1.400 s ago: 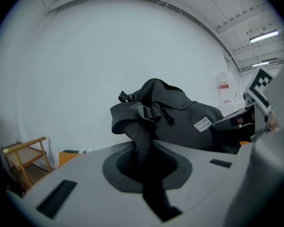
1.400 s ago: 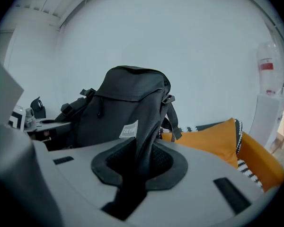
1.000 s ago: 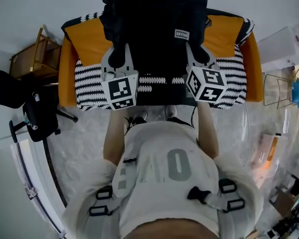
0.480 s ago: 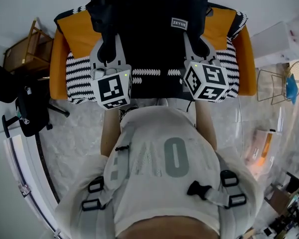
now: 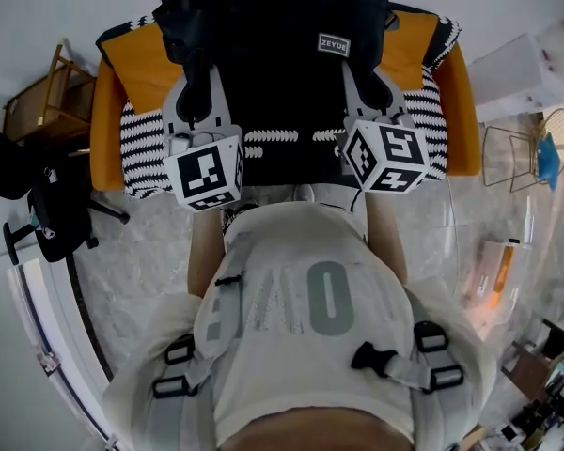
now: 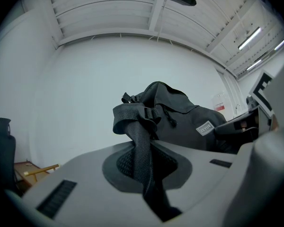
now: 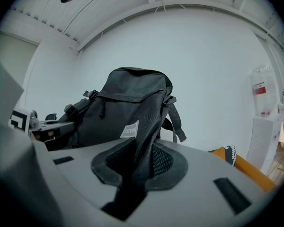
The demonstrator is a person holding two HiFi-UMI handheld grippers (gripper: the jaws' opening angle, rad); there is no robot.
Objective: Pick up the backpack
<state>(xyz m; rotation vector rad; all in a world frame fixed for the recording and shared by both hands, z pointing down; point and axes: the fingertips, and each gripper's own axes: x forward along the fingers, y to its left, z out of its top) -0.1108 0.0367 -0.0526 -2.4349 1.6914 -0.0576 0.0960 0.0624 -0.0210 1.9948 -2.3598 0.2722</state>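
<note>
A black backpack [image 5: 282,54] with a small grey label hangs upright over the orange sofa [image 5: 136,64], held between both grippers. My left gripper [image 5: 195,97] is shut on a black webbing strap [image 6: 143,160] on the pack's left side. My right gripper [image 5: 374,90] is shut on the padded shoulder strap [image 7: 142,160] at its right side. In the left gripper view the backpack [image 6: 180,117] rises beyond the jaws. The right gripper view shows the backpack [image 7: 128,108] standing tall against the white wall.
The sofa carries a black-and-white patterned cushion [image 5: 141,148]. A wooden chair [image 5: 38,106] and a black office chair [image 5: 52,205] stand at the left. A wire basket [image 5: 522,153] and white boxes [image 5: 536,64] stand at the right. The person's legs are just in front of the sofa.
Both grippers have lifted the backpack up and away from the sofa seat, holding the same straps. The sofa now shows lower and a bit to the left in the head view.
</note>
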